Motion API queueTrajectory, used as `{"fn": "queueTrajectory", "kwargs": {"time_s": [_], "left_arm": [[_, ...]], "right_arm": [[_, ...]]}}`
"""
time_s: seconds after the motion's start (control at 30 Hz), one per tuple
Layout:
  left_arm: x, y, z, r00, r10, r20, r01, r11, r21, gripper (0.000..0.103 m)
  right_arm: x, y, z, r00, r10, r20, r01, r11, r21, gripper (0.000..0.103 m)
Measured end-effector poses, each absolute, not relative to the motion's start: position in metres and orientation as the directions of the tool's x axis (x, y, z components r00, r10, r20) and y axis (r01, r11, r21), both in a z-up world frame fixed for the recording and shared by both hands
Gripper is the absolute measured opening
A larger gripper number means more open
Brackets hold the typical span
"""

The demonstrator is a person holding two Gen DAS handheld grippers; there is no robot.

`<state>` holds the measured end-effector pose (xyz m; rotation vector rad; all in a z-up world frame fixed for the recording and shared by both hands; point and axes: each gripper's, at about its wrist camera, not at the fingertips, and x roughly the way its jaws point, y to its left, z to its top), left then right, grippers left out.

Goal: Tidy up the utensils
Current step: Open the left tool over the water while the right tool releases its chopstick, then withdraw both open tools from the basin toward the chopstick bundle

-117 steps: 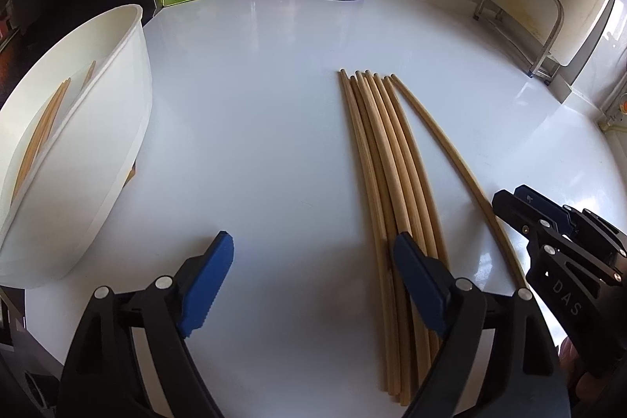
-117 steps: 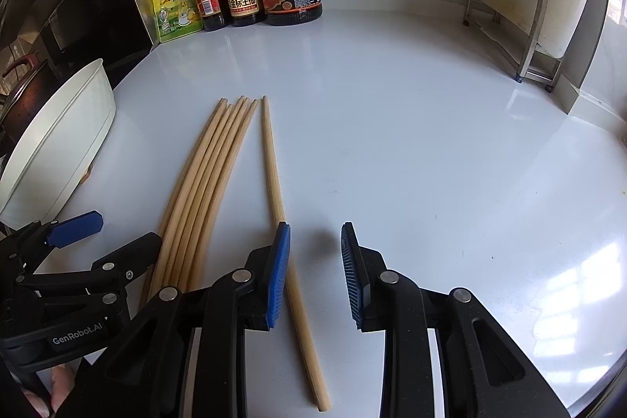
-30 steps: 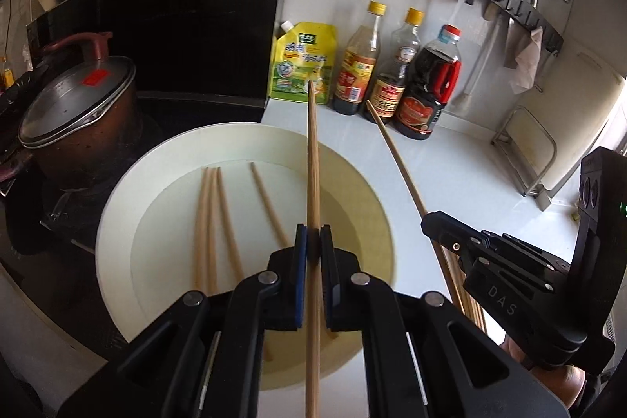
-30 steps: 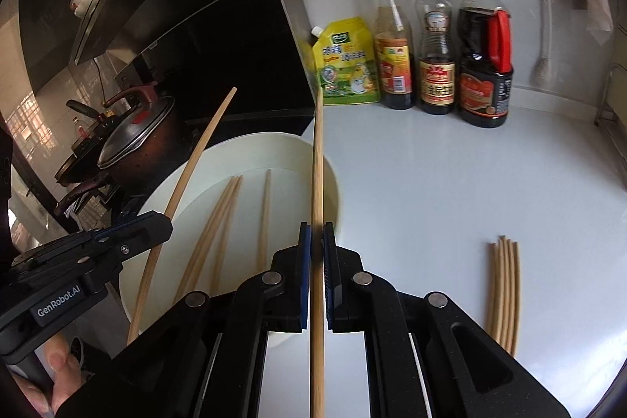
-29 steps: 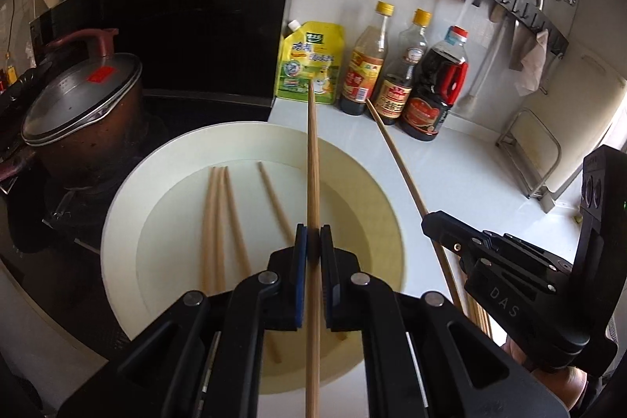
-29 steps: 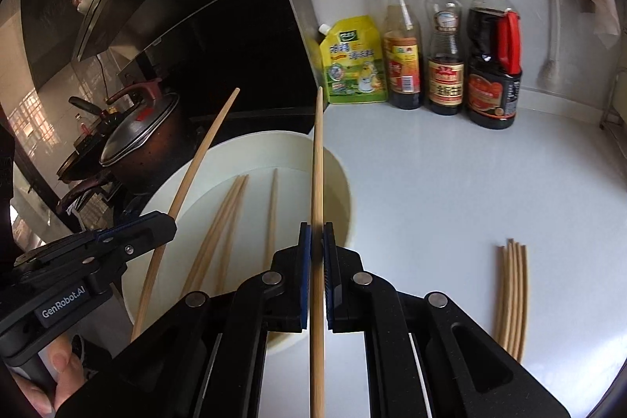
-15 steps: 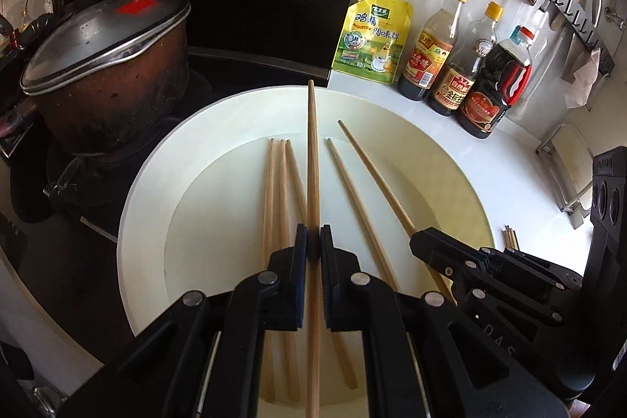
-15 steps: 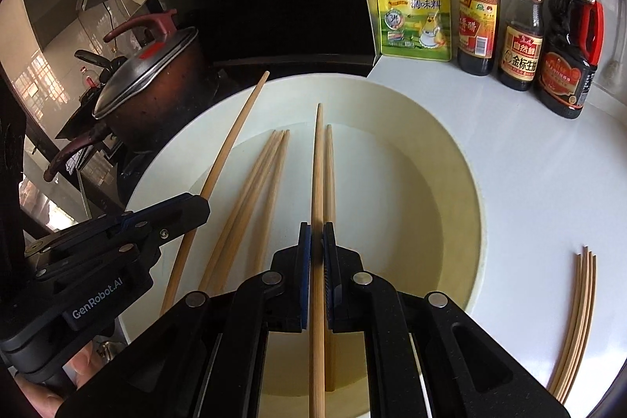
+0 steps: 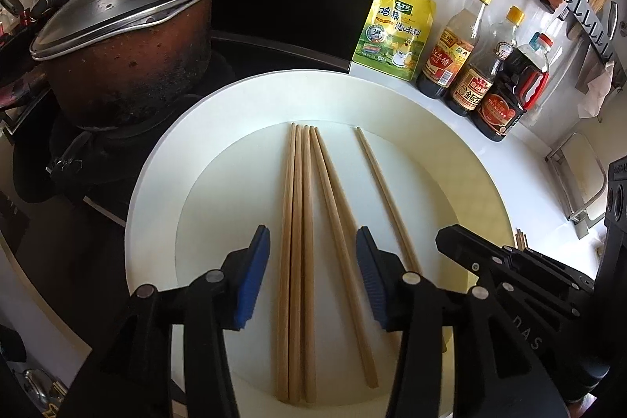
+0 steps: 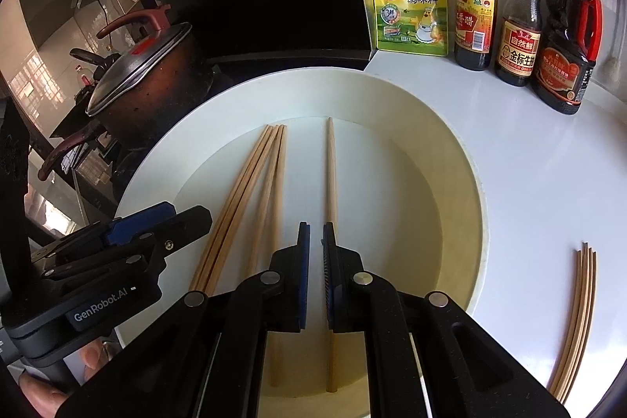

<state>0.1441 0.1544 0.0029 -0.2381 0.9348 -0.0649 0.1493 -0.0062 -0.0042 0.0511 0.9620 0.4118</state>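
L gripper (image 9: 309, 273) is opening over the white basin (image 9: 164, 159), nothing pinched; chopsticks (image 9: 298, 261) lying loose below. R gripper (image 10: 316, 273) showing a thin gap, chopstick (image 10: 331, 167) at 12 seemingly freed, grip unclear. Drop-off step ending. Next: both going to remaining bundle (image 10: 576, 316) at 3 on counter.

Right tool (image 10: 316, 241) over white basin (image 10: 462, 159), blue pads slightly parted, apparently clear of the lone chopstick (image 10: 331, 175) below; four chopsticks (image 10: 254, 190) lie left, spare bundle (image 10: 580, 316) on counter (image 10: 548, 163).
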Motion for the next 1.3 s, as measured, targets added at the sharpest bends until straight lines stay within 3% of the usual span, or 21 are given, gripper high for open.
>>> {"fn": "queueTrajectory", "kwargs": {"time_s": [0.83,1.3], "left_arm": [[0.093,0.132,0.017,0.610,-0.148,-0.779,-0.019,0.979,-0.201,0.052],[0.069,0.093,0.022,0.604,-0.178,-0.777,0.037,0.980,-0.196,0.058]], "right_arm": [[0.094,-0.055,0.013,0.553,0.366,-0.749,-0.257,0.929,0.264,0.007],[0.056,-0.102,0.012,0.599,0.310,-0.738,-0.195,0.951,0.240,0.017]]}}
